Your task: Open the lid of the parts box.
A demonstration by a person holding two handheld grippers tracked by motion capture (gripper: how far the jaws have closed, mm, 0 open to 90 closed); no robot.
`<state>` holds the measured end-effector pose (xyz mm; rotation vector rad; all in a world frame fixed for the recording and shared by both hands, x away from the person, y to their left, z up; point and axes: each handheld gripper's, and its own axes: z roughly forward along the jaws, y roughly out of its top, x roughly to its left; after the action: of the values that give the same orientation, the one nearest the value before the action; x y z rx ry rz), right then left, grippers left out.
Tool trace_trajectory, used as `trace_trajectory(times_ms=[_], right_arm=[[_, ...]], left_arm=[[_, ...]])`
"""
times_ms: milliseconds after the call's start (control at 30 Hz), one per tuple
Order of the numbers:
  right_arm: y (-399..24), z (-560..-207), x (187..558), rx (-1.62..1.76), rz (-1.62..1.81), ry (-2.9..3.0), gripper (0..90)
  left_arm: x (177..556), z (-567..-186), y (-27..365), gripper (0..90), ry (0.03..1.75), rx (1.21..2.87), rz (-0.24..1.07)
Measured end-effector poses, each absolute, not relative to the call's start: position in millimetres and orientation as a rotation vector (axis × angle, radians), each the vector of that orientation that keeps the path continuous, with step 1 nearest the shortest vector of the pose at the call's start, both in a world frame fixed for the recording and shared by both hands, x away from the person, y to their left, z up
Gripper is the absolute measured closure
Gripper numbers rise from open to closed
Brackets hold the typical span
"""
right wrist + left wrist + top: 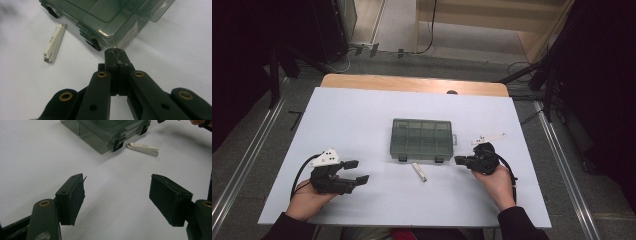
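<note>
beside the green box [422,139], the right gripper [458,160] — jaws together (nothing between).

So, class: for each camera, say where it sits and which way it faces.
High view: above the table, looking down; both hands, left gripper, right gripper.
Left gripper view: on it, facing the box; open jaws.
Right gripper view: on it, by a box corner; shut jaws.
All share box and white clip.

Lab: black curtains [242,60], floor rails [242,165]
</note>
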<state>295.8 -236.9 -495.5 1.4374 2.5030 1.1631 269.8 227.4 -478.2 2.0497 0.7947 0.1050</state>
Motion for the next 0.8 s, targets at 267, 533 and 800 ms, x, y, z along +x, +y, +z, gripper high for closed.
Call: trace_trajectory(times_ms=[267, 533, 800], right_arm=[[-231.2, -497.5, 300.3, 1.428, 1.153, 2.519, 90.0], [-231.8, -498.0, 300.6, 1.439, 1.165, 2.518, 90.0], [-232.6, -495.9, 299.6, 1.434, 1.187, 2.509, 90.0]], left_arm=[[270.1, -478.7, 227.6, 27.9, 0.796, 2.049, 0.105], [270.0, -478.6, 227.6, 27.9, 0.795, 2.051, 0.107], [270.0, -478.9, 227.5, 27.9, 0.797, 2.060, 0.110]])
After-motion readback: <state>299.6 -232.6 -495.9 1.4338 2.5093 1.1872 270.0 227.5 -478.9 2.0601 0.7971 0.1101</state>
